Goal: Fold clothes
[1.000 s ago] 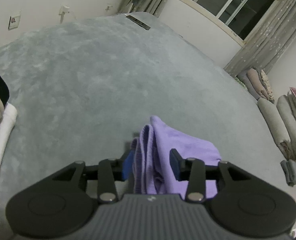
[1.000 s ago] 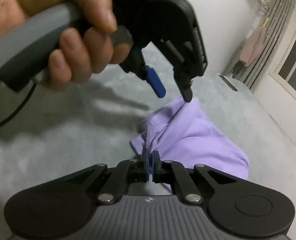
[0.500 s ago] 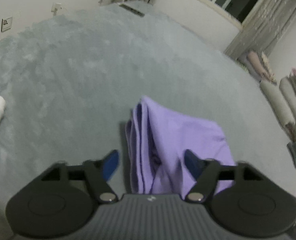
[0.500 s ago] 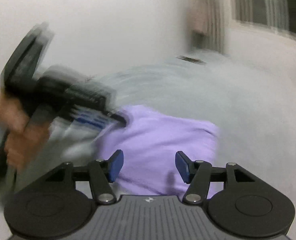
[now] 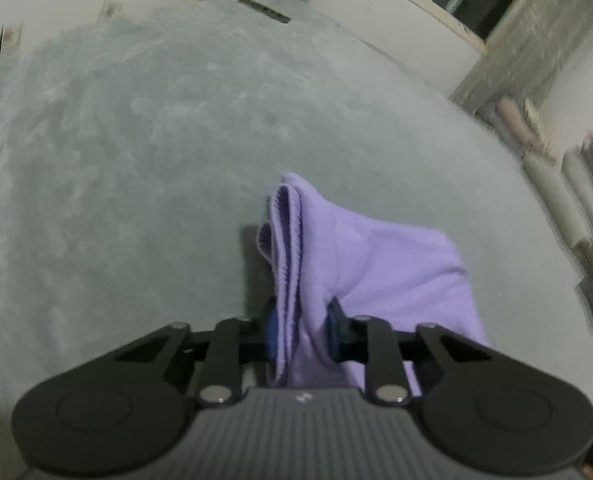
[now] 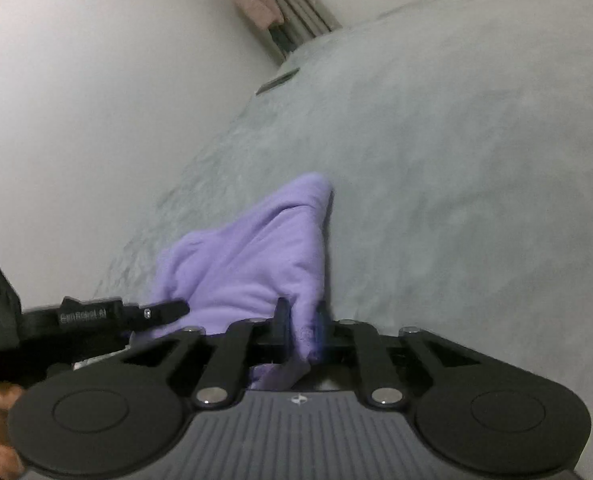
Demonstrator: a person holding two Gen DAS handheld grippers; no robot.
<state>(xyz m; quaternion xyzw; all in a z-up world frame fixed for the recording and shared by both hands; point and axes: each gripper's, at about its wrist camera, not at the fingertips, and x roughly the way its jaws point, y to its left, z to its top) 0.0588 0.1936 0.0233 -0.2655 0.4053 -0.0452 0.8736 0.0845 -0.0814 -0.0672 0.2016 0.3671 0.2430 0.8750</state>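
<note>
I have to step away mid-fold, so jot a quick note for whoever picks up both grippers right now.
Left gripper: shut on the near edge of the purple garment, beside its stacked hems.
Right gripper: shut on another bunch of the same garment.
The garment is already folded into layers, its far end resting on the grey blanket.
Left: probably one more fold or a tidy set-down, then release both.

Soft matt purple knit cloth (image 5: 380,264), ribbed hem; fuzzy grey blanket (image 5: 156,128).
</note>
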